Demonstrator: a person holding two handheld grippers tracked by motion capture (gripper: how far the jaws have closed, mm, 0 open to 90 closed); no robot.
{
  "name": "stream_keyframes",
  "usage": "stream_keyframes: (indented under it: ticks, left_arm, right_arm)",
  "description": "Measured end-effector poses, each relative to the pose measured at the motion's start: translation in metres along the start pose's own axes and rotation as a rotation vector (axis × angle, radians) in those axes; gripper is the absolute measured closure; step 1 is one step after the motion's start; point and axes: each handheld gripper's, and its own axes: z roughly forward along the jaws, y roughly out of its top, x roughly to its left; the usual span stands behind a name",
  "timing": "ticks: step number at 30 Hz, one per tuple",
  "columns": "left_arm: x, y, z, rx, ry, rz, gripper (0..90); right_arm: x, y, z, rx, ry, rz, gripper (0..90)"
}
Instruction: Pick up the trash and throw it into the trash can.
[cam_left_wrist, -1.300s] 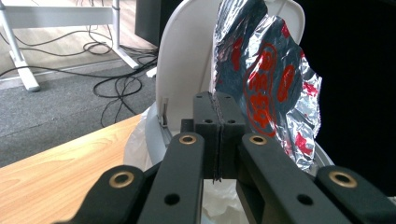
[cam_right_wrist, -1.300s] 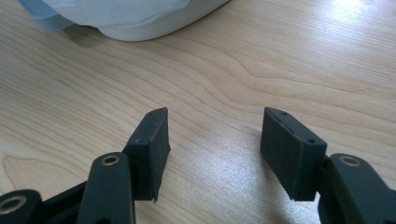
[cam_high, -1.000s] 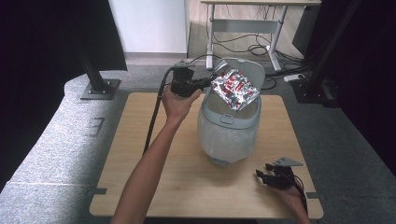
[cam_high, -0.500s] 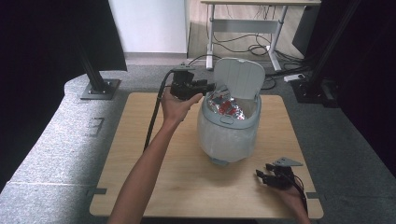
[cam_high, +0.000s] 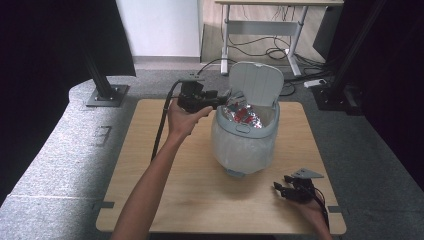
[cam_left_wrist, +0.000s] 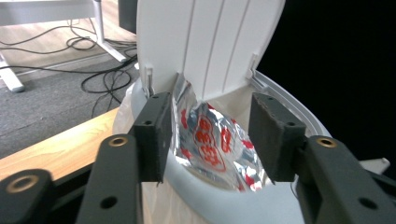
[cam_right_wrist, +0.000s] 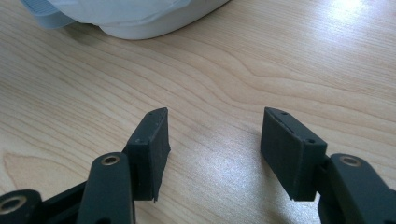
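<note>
Nearest, at the front right corner of the pale wooden table (cam_high: 150, 200), the right gripper (cam_high: 289, 191) rests low over bare wood, its jaws wide apart with nothing between them. Farther in, the small grey-white plastic bin (cam_high: 243, 145), lined with a thin clear bag, stands near the table's middle with its hinged lid (cam_high: 255, 83) tipped up. Inside it lies the crinkled silver foil wrapper with red print (cam_left_wrist: 210, 142). At the bin's far-left rim the left gripper (cam_left_wrist: 208, 135) hovers, jaws spread wide and empty, the wrapper below and beyond them.
</note>
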Motion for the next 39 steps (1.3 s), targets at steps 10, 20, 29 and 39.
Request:
stream_keyframes:
  ticks: [10, 20, 29, 39]
  left_arm:
    - [-0.002, -0.022, -0.035, -0.008, 0.020, 0.026, 42.2]
    - [-0.006, -0.052, -0.067, -0.013, 0.051, 0.058, 37.5]
    - [-0.009, -0.091, -0.084, 0.015, 0.077, 0.071, 36.5]
    - [-0.007, -0.145, -0.097, 0.049, 0.107, 0.050, 34.8]
  right_arm:
    - [0.002, 0.001, 0.001, 0.000, 0.002, -0.008, 41.4]
    - [0.003, 0.001, 0.001, 0.003, 0.002, -0.010, 41.4]
    - [0.003, 0.001, 0.001, 0.003, 0.002, -0.011, 41.4]
    - [0.004, 0.001, 0.002, 0.000, 0.001, -0.014, 41.3]
